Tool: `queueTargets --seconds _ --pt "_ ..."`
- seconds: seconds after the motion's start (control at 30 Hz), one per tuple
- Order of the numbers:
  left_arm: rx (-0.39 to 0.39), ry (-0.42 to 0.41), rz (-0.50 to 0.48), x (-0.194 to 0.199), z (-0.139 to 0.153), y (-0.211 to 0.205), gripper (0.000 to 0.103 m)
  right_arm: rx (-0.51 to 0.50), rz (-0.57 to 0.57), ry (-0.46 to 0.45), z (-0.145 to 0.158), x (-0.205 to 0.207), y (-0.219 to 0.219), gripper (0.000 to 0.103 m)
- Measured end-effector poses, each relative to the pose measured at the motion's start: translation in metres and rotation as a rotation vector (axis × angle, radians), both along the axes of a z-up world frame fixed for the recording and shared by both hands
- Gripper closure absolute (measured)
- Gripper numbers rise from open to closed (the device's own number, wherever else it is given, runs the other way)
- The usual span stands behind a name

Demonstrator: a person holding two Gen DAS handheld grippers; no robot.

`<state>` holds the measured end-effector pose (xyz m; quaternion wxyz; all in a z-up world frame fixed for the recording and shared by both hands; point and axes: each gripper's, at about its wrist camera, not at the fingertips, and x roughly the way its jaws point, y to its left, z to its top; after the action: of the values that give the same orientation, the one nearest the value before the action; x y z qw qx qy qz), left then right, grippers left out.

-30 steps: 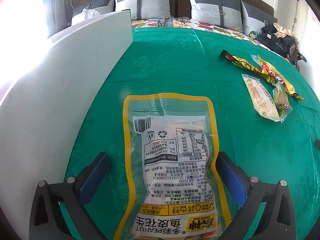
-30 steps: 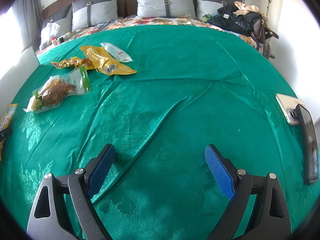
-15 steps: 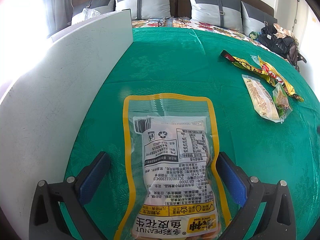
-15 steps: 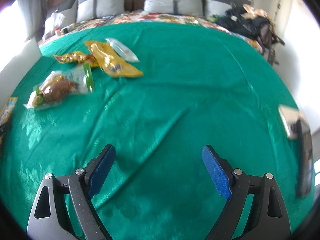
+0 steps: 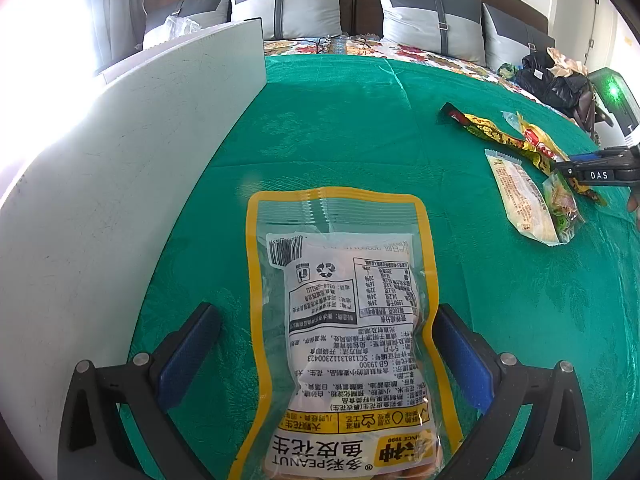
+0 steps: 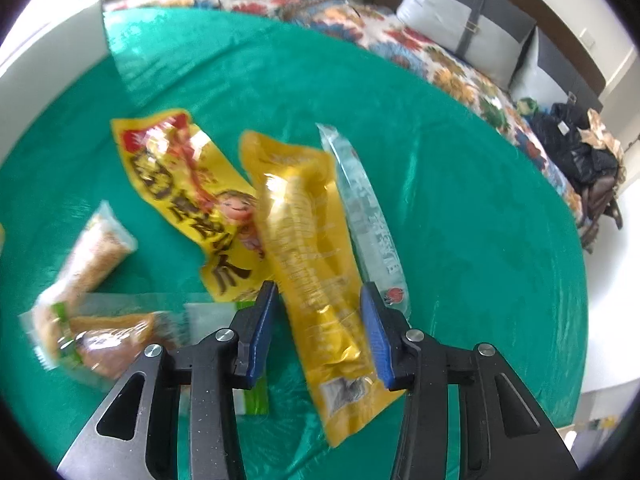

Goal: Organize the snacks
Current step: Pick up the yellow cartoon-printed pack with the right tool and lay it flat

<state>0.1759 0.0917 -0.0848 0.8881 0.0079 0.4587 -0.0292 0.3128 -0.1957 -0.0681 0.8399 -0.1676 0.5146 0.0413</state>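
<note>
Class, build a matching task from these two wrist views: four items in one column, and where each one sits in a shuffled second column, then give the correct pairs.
Items
1. peanut bag
2. plain yellow packet
3. white board
4. clear wrapper

Places
A. standing along the green cloth's left edge
B. between the right hand-held gripper's blue fingers
C. flat between the open left hand-held gripper's fingers
D. just right of the yellow packet

Pairs: 1-C, 2-B, 3-A, 4-D

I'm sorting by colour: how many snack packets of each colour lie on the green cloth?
Yellow: 2, cartoon packet, corn packet
Yellow-bordered: 1, peanut bag
Clear: 1, slim packet
Beige: 1, cracker packet
Green-trimmed: 1, bun packet
Total: 6
</note>
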Motion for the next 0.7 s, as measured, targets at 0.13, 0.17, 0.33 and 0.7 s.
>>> queueTargets --seconds 0.13,0.17,0.33,0.7 --pt "0.000 0.000 0.000 0.000 0.000 0.000 0.000 0.050 -0.032 0.022 0.000 -0.012 -0.011 0.067" --pt "0.000 0.000 0.000 0.000 0.000 0.000 0.000 0.067 -0.031 0.028 0.001 -0.018 -0.014 0.067" --pt "0.000 0.000 0.000 0.000 0.000 0.000 0.000 0.411 -0.140 0.088 0.020 -0.057 -0.046 0.075" --pt "0.001 0.000 0.001 0.001 0.000 0.000 0.000 0.817 -0.351 0.153 0.000 -0.164 -0.129 0.072"
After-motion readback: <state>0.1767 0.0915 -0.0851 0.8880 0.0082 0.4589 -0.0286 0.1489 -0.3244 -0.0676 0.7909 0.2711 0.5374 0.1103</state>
